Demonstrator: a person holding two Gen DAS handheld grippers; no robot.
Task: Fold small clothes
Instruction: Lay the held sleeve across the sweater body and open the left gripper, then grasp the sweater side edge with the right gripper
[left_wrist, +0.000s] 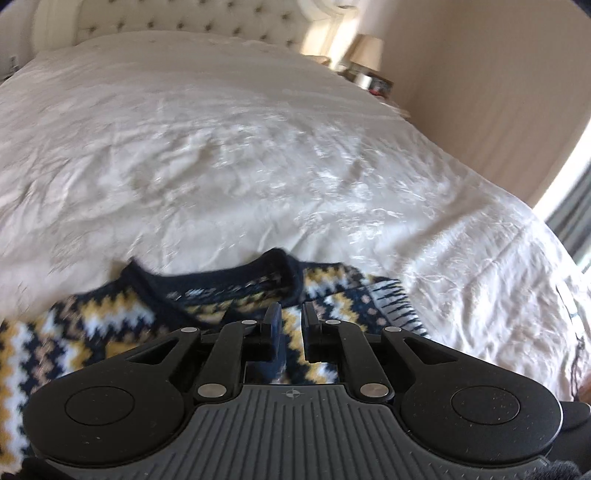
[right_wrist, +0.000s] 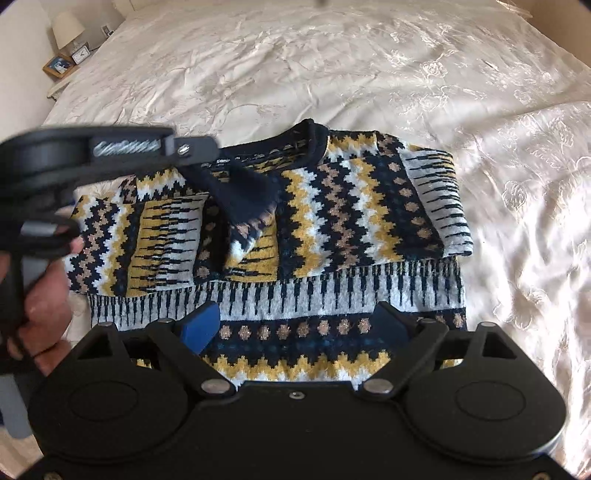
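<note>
A small knitted sweater (right_wrist: 332, 221) in navy, yellow, white and tan zigzags lies flat on the white bedspread, collar away from me, right sleeve folded across the body. My left gripper (right_wrist: 221, 173) hangs above its chest, shut on the navy cuff of the left sleeve (right_wrist: 251, 199), which dangles from it. In the left wrist view the jaws (left_wrist: 291, 325) are nearly closed with cloth between them, over the sweater (left_wrist: 110, 325). My right gripper (right_wrist: 295, 325) is open and empty, just above the sweater's hem.
The white embroidered bedspread (right_wrist: 369, 66) stretches all around. A tufted headboard (left_wrist: 184, 18) is at the far end. A nightstand with a lamp (right_wrist: 68, 29), clock and framed photo stands at the left; another lamp (left_wrist: 365, 51) shows in the left wrist view.
</note>
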